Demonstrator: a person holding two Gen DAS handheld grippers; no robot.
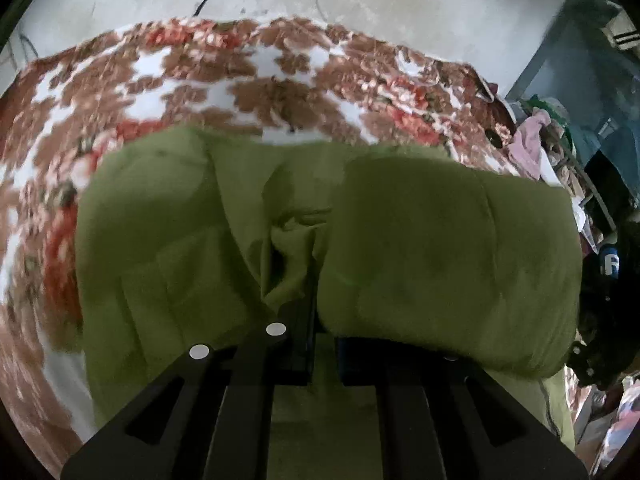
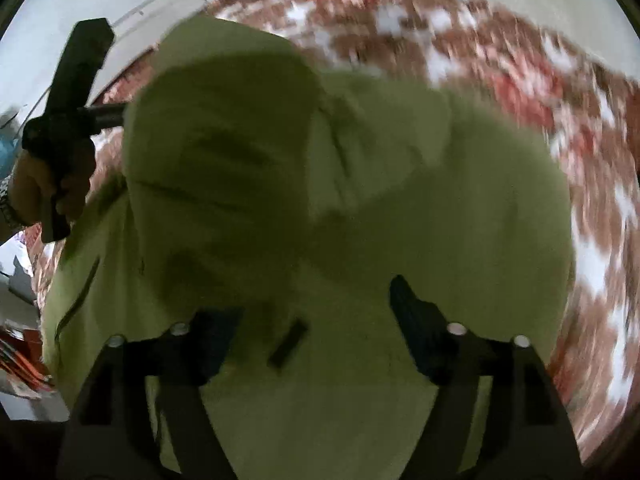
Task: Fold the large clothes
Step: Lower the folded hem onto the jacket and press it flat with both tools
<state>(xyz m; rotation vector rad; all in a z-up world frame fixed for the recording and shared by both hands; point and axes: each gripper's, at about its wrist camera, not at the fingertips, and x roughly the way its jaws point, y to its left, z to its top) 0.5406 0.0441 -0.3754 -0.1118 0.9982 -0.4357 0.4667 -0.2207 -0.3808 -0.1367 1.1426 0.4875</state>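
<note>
One large olive-green soft cotton garment, lying bunched and partly folded on a floral blanket in brown, red and white plush, which covers a pale floor.

Left gripper: black two-finger tool, fingers drawn together and clamped on a gathered ridge of the green cloth near its middle fold. Right gripper: black fingers spread wide apart over the cloth, holding nothing; whether the tips touch the fabric cannot be told. The person's left hand shows at the edge of the right wrist view, wrapped around the black handle.

Material: matte knit, thick, limp, creasing in broad rounded rolls; two puffy lobes flank a deep central tuck. A small dark tag sits on the near panel.

Handling, judged: the fold is midway. The pinched ridge should be carried across low and taut, while the free gripper pins the lower layer flat so it does not drag. Cluttered textiles beside the blanket should be avoided.
</note>
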